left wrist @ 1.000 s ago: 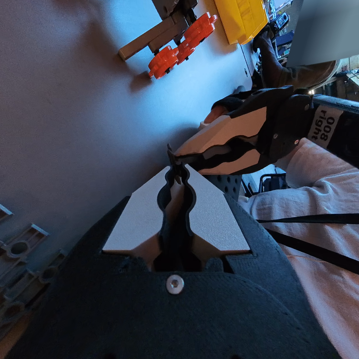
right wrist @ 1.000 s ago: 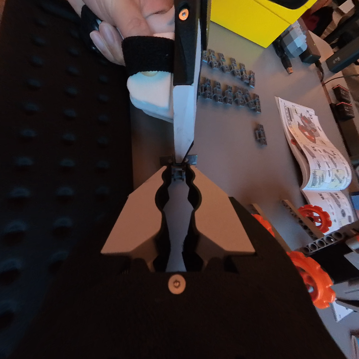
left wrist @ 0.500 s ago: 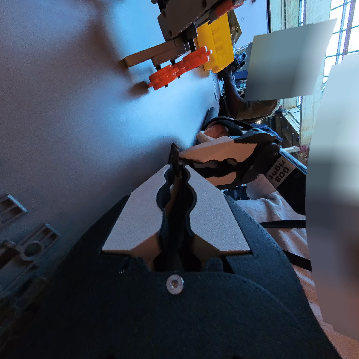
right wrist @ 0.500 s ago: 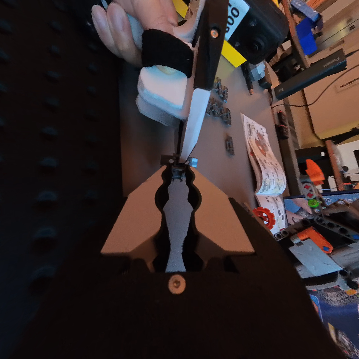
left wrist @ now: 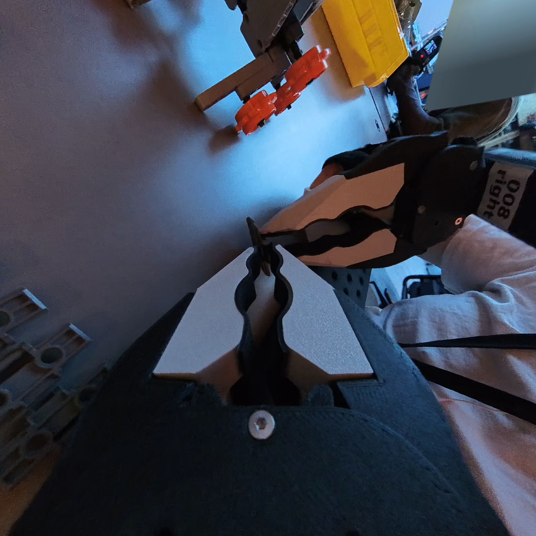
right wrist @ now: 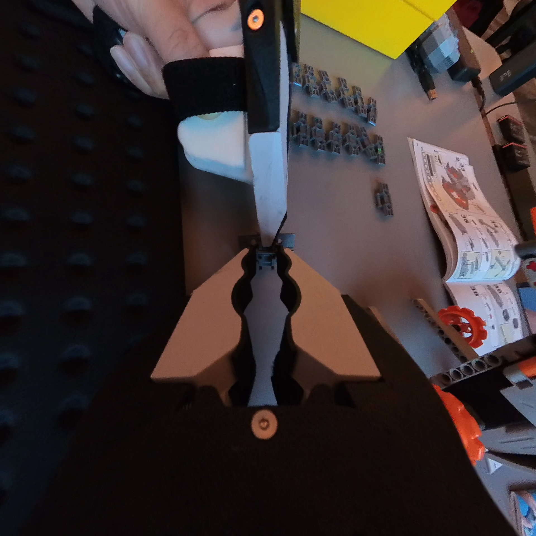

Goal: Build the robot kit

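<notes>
In the left wrist view, my left gripper (left wrist: 262,251) is shut on a small dark grey link piece (left wrist: 264,262). My right gripper (left wrist: 260,235) comes in from the right and meets it tip to tip, gripping another dark piece (left wrist: 254,230). In the right wrist view, my right gripper (right wrist: 265,251) is shut on a small grey link piece (right wrist: 265,259). My left gripper (right wrist: 271,237) comes down from above, seen edge-on, and holds a grey link (right wrist: 288,240) that lies crosswise against it. The two pieces touch just above the grey table (right wrist: 333,232).
Two rows of grey links (right wrist: 336,116) and a single link (right wrist: 384,200) lie beyond. An open instruction booklet (right wrist: 470,226), a model with orange sprockets (right wrist: 461,324) and a yellow bin (left wrist: 365,40) stand around. A black studded mat (right wrist: 81,203) is on the left.
Both grippers tilted up together half a second ago and have come back to about their first pose. They stay shut, tip to tip, on the grey pieces.
</notes>
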The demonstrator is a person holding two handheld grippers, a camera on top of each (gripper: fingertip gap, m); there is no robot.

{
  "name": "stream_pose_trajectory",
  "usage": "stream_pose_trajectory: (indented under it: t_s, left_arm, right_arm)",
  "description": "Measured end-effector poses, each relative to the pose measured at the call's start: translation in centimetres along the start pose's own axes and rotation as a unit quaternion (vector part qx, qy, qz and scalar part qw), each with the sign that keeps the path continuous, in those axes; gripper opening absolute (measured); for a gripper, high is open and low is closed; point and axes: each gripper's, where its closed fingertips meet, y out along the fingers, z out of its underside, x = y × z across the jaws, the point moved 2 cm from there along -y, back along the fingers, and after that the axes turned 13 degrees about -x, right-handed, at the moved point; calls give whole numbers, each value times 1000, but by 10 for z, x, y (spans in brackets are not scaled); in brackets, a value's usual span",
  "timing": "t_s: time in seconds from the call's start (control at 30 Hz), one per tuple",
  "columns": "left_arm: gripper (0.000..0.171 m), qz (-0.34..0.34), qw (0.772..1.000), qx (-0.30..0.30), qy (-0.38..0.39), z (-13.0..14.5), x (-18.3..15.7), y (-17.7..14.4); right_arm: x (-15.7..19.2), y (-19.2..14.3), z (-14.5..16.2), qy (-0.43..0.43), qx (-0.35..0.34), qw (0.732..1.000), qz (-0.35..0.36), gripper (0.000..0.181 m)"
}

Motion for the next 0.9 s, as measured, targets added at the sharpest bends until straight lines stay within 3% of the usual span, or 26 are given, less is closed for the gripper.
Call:
stream_pose_trajectory:
  t_s: [0.37,0.67,0.8,0.9]
  left_arm:
    - [5,-4,999,15,28,4,-2,2]
    - [4,-18,1000,14,20,3,2,3]
    - [4,-35,997,50,41,12,4,7]
    - [5,-3,999,29,-42,5,5,9]
  right_arm:
    - [3,-1,1,56,12,996,-68,12]
    - [3,2,0,61,16,995,-74,10]
    - [10,5,3,53,31,995,-84,9]
    - [1,1,5,57,35,996,-60,12]
